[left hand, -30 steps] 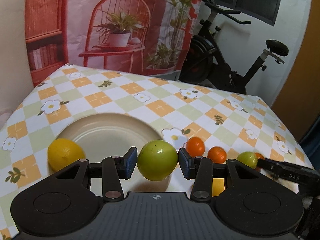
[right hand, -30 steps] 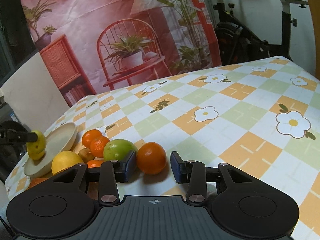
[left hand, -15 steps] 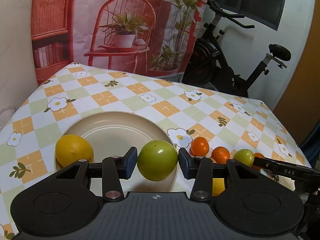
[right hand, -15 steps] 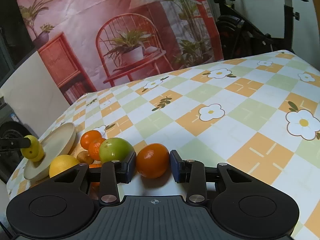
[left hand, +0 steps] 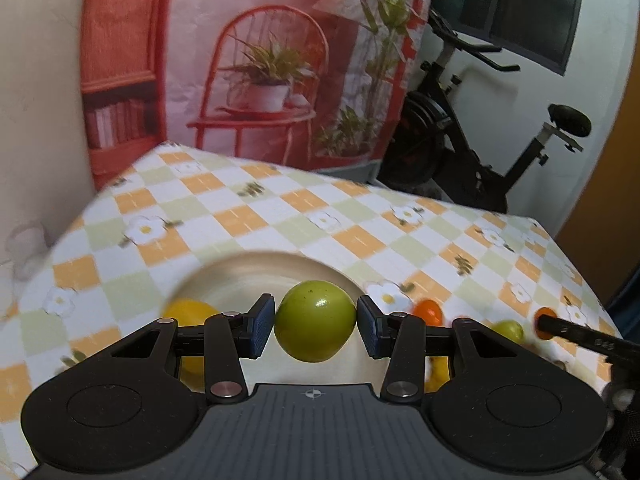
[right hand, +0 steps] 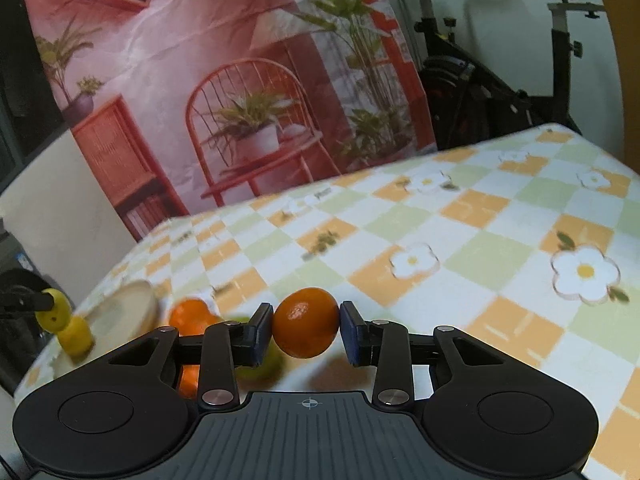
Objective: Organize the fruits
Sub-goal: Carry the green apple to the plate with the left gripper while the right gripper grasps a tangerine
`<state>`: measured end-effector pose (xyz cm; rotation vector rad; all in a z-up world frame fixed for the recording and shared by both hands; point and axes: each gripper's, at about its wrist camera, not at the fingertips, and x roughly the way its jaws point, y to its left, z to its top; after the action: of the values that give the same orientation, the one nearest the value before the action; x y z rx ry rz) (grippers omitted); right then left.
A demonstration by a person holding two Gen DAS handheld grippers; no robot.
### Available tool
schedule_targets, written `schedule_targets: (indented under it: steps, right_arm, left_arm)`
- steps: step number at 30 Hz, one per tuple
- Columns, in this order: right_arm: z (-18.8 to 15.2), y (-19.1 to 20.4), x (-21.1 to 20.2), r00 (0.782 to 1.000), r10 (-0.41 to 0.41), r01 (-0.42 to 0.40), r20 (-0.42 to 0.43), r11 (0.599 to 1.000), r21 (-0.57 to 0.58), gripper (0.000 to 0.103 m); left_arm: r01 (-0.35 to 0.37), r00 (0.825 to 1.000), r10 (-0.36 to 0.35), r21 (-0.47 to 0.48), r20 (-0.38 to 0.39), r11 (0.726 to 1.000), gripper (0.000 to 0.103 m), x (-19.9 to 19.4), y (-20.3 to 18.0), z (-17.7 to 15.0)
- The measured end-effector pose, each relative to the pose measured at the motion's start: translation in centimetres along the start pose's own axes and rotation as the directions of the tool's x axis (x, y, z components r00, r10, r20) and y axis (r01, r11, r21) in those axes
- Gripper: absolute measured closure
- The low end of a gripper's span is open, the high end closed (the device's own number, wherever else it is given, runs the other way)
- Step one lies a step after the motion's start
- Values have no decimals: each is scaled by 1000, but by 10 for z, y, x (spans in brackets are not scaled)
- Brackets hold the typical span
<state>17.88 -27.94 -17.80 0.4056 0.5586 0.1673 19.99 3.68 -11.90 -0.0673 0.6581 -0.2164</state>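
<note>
Fruit is in both of my tongs right now. My left gripper [left hand: 315, 326] is squeezing a round green fruit [left hand: 315, 321], with one blue pad on each side of its fat middle. It hangs in the air over the cream plate [left hand: 256, 270], which sits on the checked tablecloth [left hand: 360, 216]. A yellow lemon [left hand: 188, 314] lies on the plate, low and to the left of the green fruit. My right gripper [right hand: 306, 326] is shut on a small orange [right hand: 306, 322], maybe a tangerine, and it looks lifted off the cloth, though blur makes that hard to say.

I think both fruits are light and firm, so they will not squash easily. But they are round and smooth, so they can roll or pop out if I pinch too high or too low. The best spot is the widest part, and that is where the pads sit now. I think the orange has softer skin, so I would not squeeze it hard.

More oranges [right hand: 192, 314] and another green fruit [left hand: 509, 330] wait on the cloth beside the plate. They are blurry, so I cannot count them well
</note>
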Motion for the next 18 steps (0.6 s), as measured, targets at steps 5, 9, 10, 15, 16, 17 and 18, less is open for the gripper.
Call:
schedule_targets:
  steps: [5, 9, 10, 15, 16, 17, 18]
  right_arm:
    - [29, 32, 8, 999, 52, -52, -7, 997, -51, 70]
    - [46, 71, 31, 993, 99, -106, -57, 986, -126, 70]
    - [50, 82, 38, 991, 111, -121, -77, 982, -142, 70]
    - [57, 141, 76, 973, 146, -186, -181, 956, -226, 70]
    - [57, 153, 85, 968, 148, -197, -203, 950, -243, 70]
    - [56, 165, 93, 963, 148, -206, -226, 944, -259, 70]
    - [55, 174, 101, 959, 148, -213, -244, 939, -271, 70]
  left_arm:
    - [-23, 1000, 24, 11, -3, 1000, 55, 5, 26, 18]
    - [-31, 999, 31, 2, -38, 1000, 55, 20, 49, 27]
    - [-33, 998, 33, -2, -47, 999, 55, 23, 55, 29]
    - [-12, 997, 13, 8, -78, 1000, 55, 40, 72, 32]
    - [-5, 997, 6, 13, -82, 1000, 55, 42, 73, 33]
    - [2, 996, 0, 20, -86, 1000, 55, 45, 73, 34]
    - [8, 996, -5, 27, -91, 1000, 55, 48, 74, 35]
